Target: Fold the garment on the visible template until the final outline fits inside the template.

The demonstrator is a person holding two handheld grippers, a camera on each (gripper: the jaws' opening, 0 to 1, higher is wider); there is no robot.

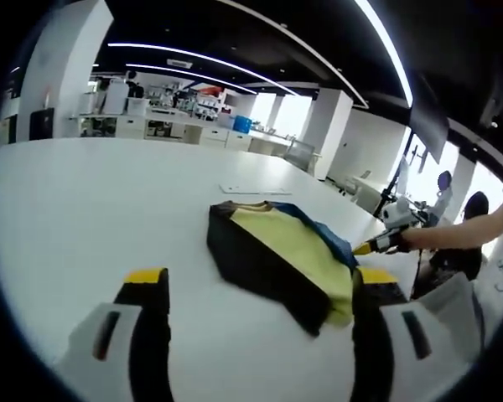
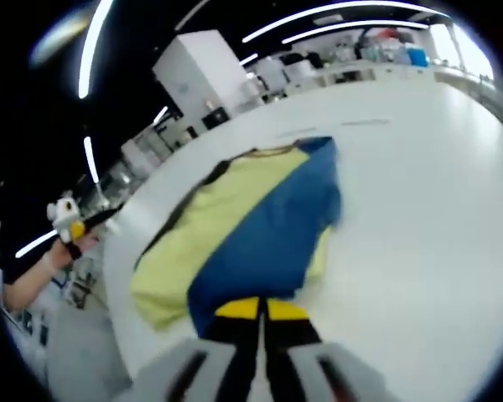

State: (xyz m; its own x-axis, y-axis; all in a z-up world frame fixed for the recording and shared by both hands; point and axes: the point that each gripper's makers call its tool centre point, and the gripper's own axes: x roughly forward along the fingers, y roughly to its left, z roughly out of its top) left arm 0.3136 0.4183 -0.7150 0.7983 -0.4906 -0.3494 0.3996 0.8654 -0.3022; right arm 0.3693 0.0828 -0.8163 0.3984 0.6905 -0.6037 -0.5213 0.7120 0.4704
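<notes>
A folded garment (image 1: 277, 251) of black, yellow and blue cloth lies on the white table (image 1: 92, 209). My left gripper (image 1: 261, 278) is open, its yellow-tipped jaws standing wide apart on either side of the garment's near end and above it. In the right gripper view the garment (image 2: 235, 218) shows yellow with a blue layer on top. My right gripper (image 2: 262, 309) is shut on the near blue edge. That same right gripper (image 1: 384, 243) shows at the garment's right edge, held out on a person's arm (image 1: 461, 230).
Faint thin marks (image 1: 256, 190) lie on the table beyond the garment. The table's edge (image 1: 386, 222) runs just right of the garment. A hand holds the left gripper (image 2: 67, 219) past the table's left edge. Desks and pillars stand far behind.
</notes>
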